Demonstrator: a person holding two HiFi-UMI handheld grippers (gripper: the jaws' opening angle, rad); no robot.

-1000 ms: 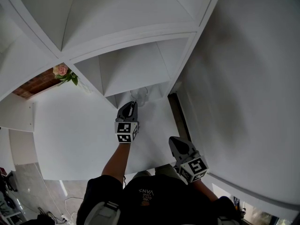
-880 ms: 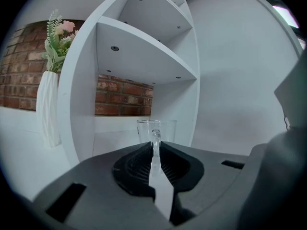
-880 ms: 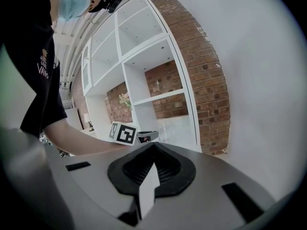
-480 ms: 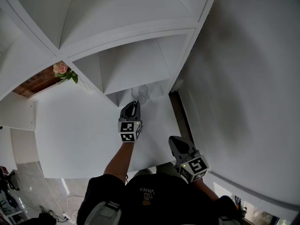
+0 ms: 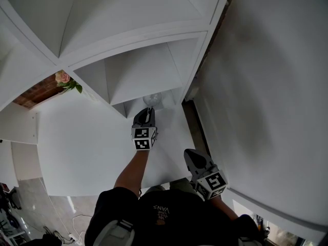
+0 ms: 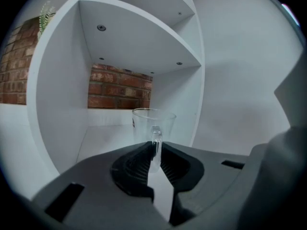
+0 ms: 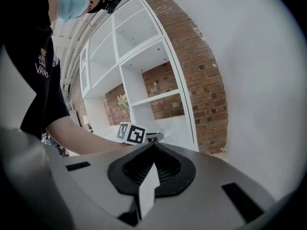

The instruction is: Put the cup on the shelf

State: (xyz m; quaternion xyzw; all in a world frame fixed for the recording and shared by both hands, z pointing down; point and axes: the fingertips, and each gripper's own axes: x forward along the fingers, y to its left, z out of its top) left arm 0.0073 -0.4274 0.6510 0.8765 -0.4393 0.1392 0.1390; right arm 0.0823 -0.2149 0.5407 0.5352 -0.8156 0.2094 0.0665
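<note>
A clear glass cup with a handle stands upright at the mouth of the lowest right compartment of the white shelf unit. My left gripper is shut on the cup's handle, and its jaws hide the cup's base. From the head view the cup sits just past my left gripper, at the compartment's front edge. My right gripper hangs back by my body, shut with nothing in it. Its own view shows the right gripper pointing toward the shelf.
A white counter runs under the shelf unit. A pink flower stands in the compartment to the left. A plain white wall closes the right side. Brick backs the compartments.
My left gripper has carried the cup forward, closer into the lower right compartment. The right gripper has stayed where it was.
</note>
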